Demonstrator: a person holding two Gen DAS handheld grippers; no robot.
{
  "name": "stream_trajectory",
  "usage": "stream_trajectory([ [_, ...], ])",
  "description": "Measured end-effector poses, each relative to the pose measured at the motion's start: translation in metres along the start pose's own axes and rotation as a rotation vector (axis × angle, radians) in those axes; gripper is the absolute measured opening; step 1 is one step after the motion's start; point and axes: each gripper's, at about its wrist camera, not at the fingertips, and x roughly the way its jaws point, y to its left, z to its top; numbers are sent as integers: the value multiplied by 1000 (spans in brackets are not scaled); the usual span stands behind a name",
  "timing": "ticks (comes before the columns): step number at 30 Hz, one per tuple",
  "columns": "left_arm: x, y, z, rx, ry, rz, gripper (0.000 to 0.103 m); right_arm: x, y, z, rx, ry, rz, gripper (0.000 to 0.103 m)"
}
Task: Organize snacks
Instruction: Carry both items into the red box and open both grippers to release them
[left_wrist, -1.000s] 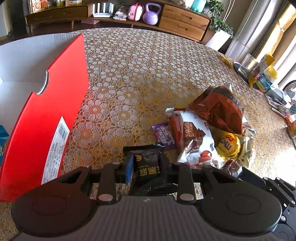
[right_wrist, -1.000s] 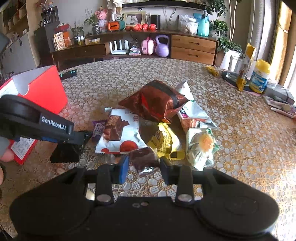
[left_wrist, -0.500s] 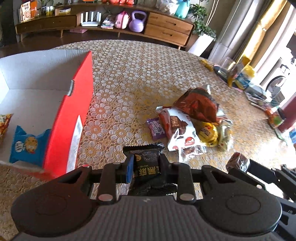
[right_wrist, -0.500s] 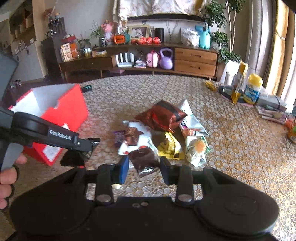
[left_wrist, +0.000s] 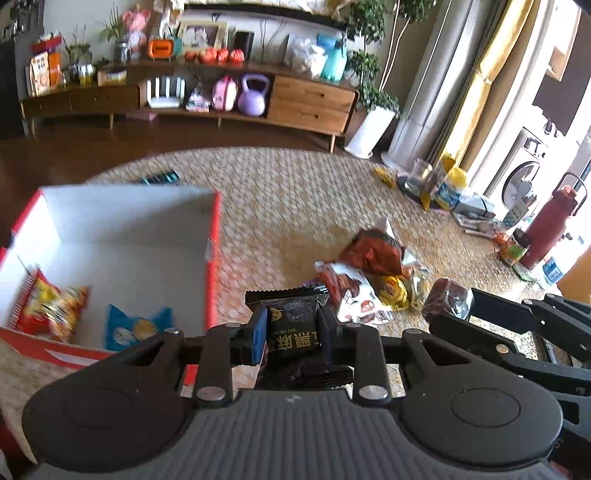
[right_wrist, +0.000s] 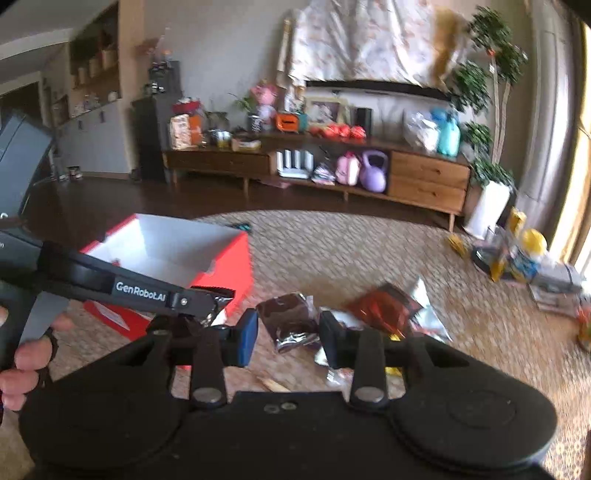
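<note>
Pinching a black snack packet (left_wrist: 291, 328) between left gripper (left_wrist: 291, 328) pads, right gripper (right_wrist: 288, 332) clamped on a brown packet (right_wrist: 290, 319)

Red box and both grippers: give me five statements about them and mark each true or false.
1. The left gripper holds a black snack packet. True.
2. The red box is empty. False: a red-and-yellow packet and a blue packet lie inside.
3. The right gripper holds a dark brown packet. True.
4. The pile of loose snacks lies inside the box. False: it lies on the patterned table, beside the box.
5. The box's inner walls are black. False: they are white.
</note>
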Motion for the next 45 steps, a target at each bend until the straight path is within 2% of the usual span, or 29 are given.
stream_trajectory([
  [10,-46,58,18,-1,-79,89,29,14,59,37,-79,-40,79,34],
  [17,-58,103,32,-10,-69,132,29,40,94,58,-97,-26,125,34],
  [22,-55,133,42,-12,-50,191,29,62,113,63,-106,1,145,35],
  [27,-39,156,47,13,-28,248,29,89,130,61,-122,42,141,35],
  [33,-1,182,52,27,25,326,29,127,140,53,-126,104,116,35],
  [45,69,207,51,30,125,340,29,190,144,35,-104,230,99,35],
])
